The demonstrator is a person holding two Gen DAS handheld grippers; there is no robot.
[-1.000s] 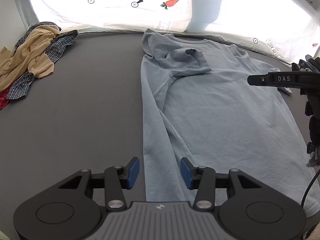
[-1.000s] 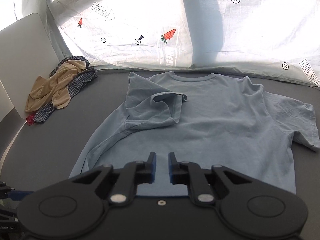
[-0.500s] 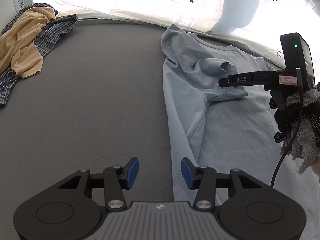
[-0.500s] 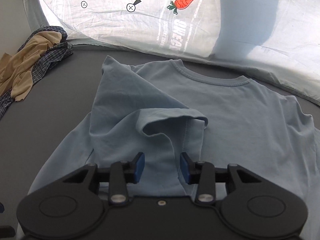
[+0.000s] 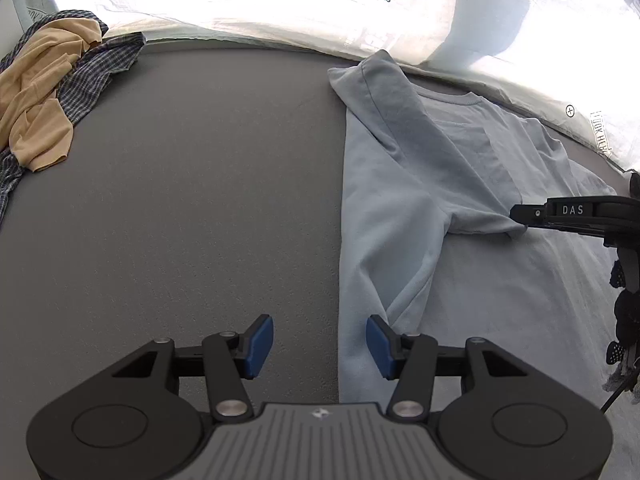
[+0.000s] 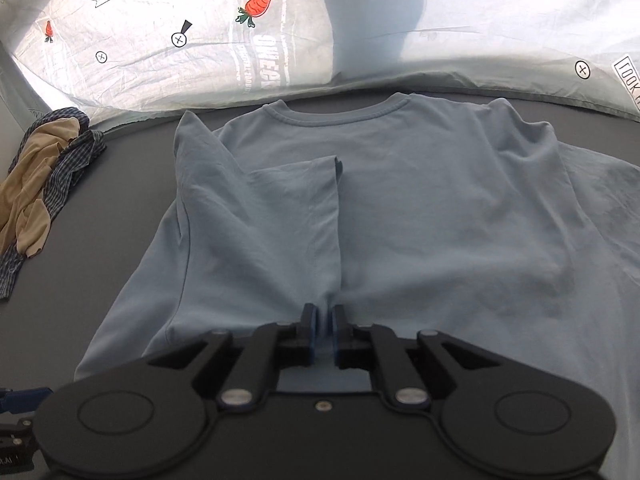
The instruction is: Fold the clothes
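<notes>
A light blue T-shirt (image 5: 472,280) lies flat on the grey surface, neck toward the far side; it also shows in the right wrist view (image 6: 440,216). Its left sleeve (image 6: 296,208) is folded inward over the chest. My right gripper (image 6: 323,320) is shut on the corner of that folded sleeve, and it shows from the side in the left wrist view (image 5: 520,216). My left gripper (image 5: 319,340) is open and empty, low over the shirt's left side edge (image 5: 344,288).
A pile of tan and checked clothes (image 5: 44,108) lies at the far left, also in the right wrist view (image 6: 36,184). A white printed sheet (image 6: 280,32) rises along the far edge. Bare grey surface (image 5: 192,200) lies left of the shirt.
My right gripper moved forward over the shirt, opened, then shut on the folded sleeve's corner. My left gripper stayed open and shifted forward along the shirt's left edge.
</notes>
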